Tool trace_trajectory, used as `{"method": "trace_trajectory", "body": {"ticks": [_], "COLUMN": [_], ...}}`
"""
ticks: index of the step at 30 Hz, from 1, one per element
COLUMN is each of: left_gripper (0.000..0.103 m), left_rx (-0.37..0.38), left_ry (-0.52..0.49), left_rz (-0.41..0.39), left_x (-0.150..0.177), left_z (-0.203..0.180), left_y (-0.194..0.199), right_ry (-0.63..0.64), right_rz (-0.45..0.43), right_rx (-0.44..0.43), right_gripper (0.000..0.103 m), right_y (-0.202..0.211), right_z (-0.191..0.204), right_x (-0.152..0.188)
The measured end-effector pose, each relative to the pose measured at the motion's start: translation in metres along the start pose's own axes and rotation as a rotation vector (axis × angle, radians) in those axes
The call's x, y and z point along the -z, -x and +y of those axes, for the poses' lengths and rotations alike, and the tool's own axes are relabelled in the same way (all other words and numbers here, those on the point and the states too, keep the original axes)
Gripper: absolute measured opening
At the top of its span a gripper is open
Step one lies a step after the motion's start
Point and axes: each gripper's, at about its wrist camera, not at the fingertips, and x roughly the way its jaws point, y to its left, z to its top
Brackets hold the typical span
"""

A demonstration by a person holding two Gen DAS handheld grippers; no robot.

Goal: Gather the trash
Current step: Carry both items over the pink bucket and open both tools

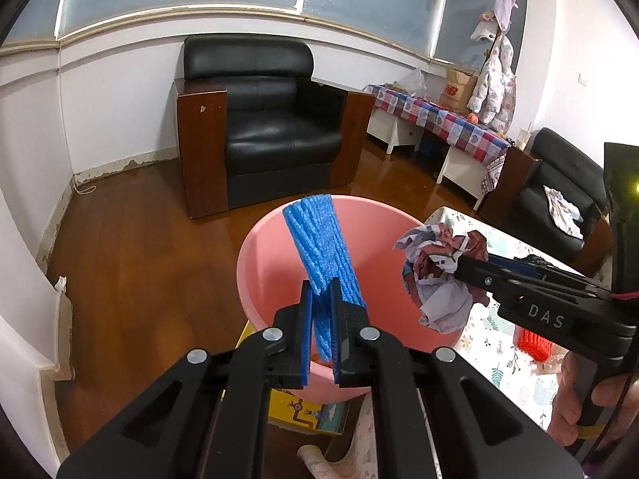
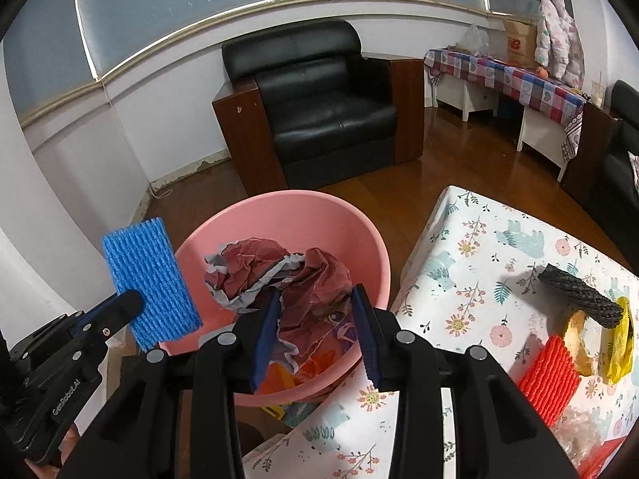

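A pink bin [image 1: 255, 247] stands on the floor beside the table. My left gripper [image 1: 321, 283] is shut on a blue foam net [image 1: 319, 239], which sticks up over the bin's near side. My right gripper [image 2: 317, 291] is shut on a crumpled red and white paper ball [image 2: 279, 267] and holds it above the bin's [image 2: 359, 231] opening. From the left wrist, the paper ball [image 1: 435, 271] hangs at the right gripper's [image 1: 459, 263] tip over the bin's right rim. The right wrist view has the blue net [image 2: 151, 275] and left gripper [image 2: 131, 303] at far left.
A table with a floral cloth [image 2: 499, 271] right of the bin carries a red foam net [image 2: 551, 379], a black foam net [image 2: 579, 295] and a yellow wrapper [image 2: 621, 343]. Orange scraps [image 2: 315, 363] lie in the bin. A black armchair [image 1: 271, 127] stands behind on the wooden floor.
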Motion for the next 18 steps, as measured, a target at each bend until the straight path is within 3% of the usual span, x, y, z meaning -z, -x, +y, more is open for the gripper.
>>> {"method": "trace_trajectory", "body": {"ticks": [5, 7, 9, 18], "left_gripper": [0.012, 0.029, 0.036, 0.047], "left_rx": [0.044, 0.048, 0.054, 0.045], "left_ry": [0.042, 0.044, 0.044, 0.038], "left_rz": [0.033, 0.025, 0.021, 0.022], "left_x": [-0.001, 0.001, 0.0, -0.001], "left_z": [0.007, 0.008, 0.008, 0.01], "left_y": [-0.005, -0.004, -0.005, -0.008], "right_ry": [-0.001, -0.001, -0.004, -0.006], "right_rz": [0.005, 0.007, 0.009, -0.01], "right_rx": [0.0, 0.002, 0.002, -0.003], "right_gripper": [0.038, 0.038, 0.038, 0.053], "right_y": [-0.003, -0.004, -0.005, -0.001], "right_z": [0.001, 0.001, 0.0, -0.001], "right_x": [0.0, 0.0, 0.0, -0.002]}}
